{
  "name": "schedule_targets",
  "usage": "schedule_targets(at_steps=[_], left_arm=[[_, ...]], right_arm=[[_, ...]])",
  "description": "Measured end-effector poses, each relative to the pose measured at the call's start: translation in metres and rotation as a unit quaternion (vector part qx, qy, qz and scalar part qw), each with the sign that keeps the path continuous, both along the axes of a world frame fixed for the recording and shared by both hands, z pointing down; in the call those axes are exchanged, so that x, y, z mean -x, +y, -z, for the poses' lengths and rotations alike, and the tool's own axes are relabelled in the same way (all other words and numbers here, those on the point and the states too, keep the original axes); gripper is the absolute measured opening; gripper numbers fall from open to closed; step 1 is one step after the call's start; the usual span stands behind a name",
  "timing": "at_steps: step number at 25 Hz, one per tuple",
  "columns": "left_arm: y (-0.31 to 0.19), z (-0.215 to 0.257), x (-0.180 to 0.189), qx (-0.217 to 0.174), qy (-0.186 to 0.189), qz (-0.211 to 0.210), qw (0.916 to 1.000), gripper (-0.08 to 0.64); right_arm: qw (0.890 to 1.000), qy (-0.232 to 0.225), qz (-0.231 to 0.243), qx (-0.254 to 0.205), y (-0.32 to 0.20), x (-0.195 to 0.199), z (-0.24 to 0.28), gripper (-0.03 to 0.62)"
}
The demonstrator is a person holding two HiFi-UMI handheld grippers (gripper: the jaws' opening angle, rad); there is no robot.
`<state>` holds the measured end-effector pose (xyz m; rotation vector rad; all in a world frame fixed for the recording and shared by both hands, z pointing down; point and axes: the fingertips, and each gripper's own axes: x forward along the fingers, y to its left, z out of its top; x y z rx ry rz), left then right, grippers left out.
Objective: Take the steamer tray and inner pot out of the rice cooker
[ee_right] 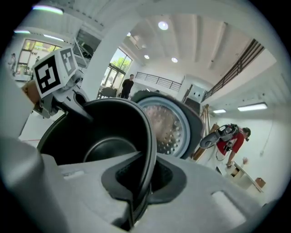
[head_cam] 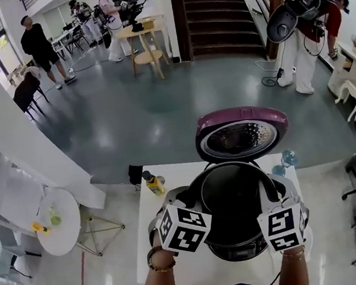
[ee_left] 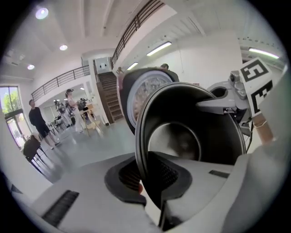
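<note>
The pot (head_cam: 234,193) is held up over the rice cooker (head_cam: 240,250), near the front edge of the table (head_cam: 169,177). Its thin rim is pinched on both sides by the closed left gripper (ee_left: 146,179) and right gripper (ee_right: 141,182). It is likely stiff, smooth and slippery, so the rim is best gripped tight. The pinch is shown only in the gripper views, and the cooker's body only in the head view.

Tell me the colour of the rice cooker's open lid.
The lid is purple outside, silvery inside; the head view shows it best.

Lab-like hall: staircase (head_cam: 215,14), round table (head_cam: 142,30), rig-laden person (head_cam: 310,30).
</note>
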<state>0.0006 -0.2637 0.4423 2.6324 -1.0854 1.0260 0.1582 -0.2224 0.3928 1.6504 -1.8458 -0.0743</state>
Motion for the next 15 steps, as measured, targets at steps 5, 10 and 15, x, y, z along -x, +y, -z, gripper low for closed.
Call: schedule_targets(at_steps=[5, 10, 15], left_arm=[[0.011, 0.054, 0.058, -0.069, -0.008, 0.055, 0.9960, 0.026], [0.023, 0.067, 0.147, -0.082, -0.012, 0.122, 0.9891, 0.025], [0.042, 0.041, 0.229, -0.046, -0.039, 0.183, 0.9813, 0.023]], right_arm=[[0.997, -0.025, 0.050, -0.062, -0.002, 0.050, 0.040, 0.011], [0.990, -0.023, 0.116, -0.077, -0.009, 0.137, 0.054, 0.010], [0.984, -0.047, 0.167, -0.036, -0.014, 0.215, 0.018, 0.009]])
